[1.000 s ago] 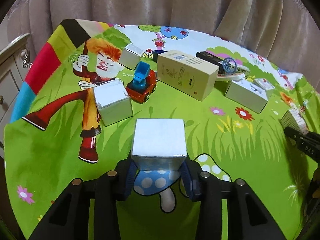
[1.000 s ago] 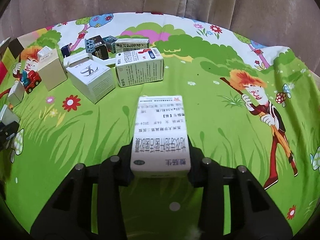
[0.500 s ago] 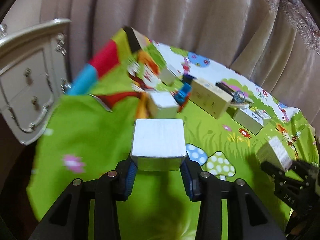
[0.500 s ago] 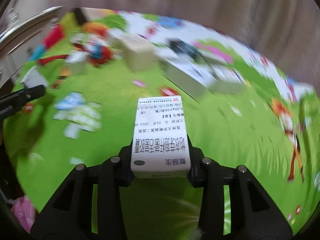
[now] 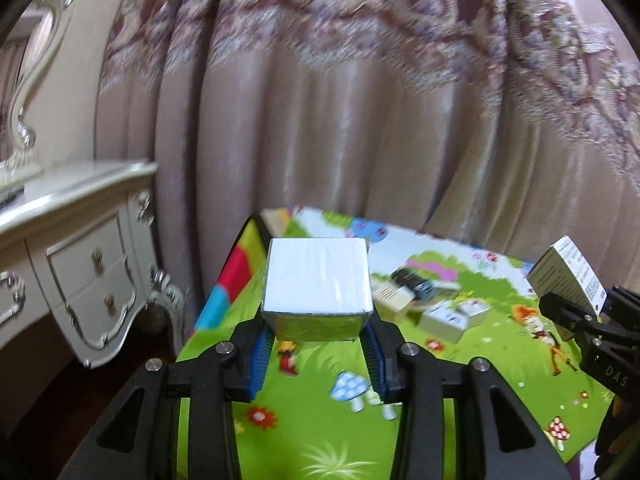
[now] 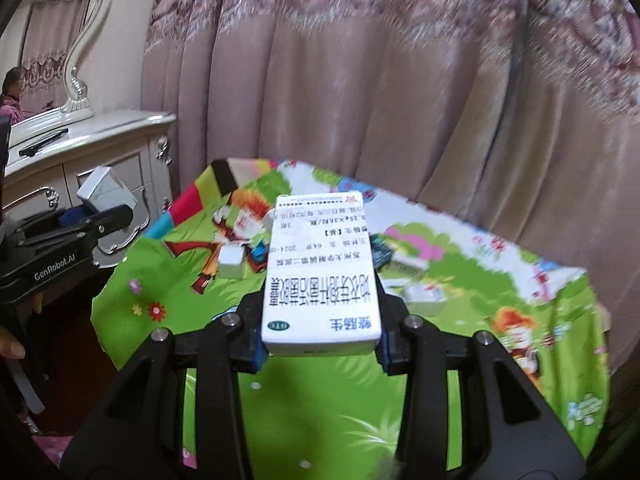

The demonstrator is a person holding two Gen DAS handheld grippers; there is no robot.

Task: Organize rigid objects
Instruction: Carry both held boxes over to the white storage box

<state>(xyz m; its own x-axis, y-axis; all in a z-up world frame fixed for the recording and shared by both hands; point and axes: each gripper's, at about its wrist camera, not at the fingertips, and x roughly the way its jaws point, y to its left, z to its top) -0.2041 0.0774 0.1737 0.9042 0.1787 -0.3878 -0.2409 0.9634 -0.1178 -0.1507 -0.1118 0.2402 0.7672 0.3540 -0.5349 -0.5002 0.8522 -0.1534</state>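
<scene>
A white box (image 5: 318, 280) was pinched by the left tool (image 5: 316, 354) above the counter (image 5: 280, 440). A medicine carton (image 6: 320, 276) was clamped in the right tool (image 6: 320, 354).

boxes (image 5: 440, 312) on mat (image 5: 304, 432), dresser (image 5: 80, 280) left

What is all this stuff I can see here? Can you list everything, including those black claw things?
white cube box: one, plain white, clamped in the left claw
medicine box: one, white with blue and black print, clamped in the right claw
play mat: one, bright green with cartoon figures, spread over the table
small boxes on the mat: several, white and beige, blurred, far half of the mat
white box on the mat: one, near the cartoon figure
toy car: one, red and blue, mostly hidden
dressing table: one, cream with drawers, left of the mat
curtain: mauve, behind everything
left gripper: black, blue pads
right gripper: black
</scene>
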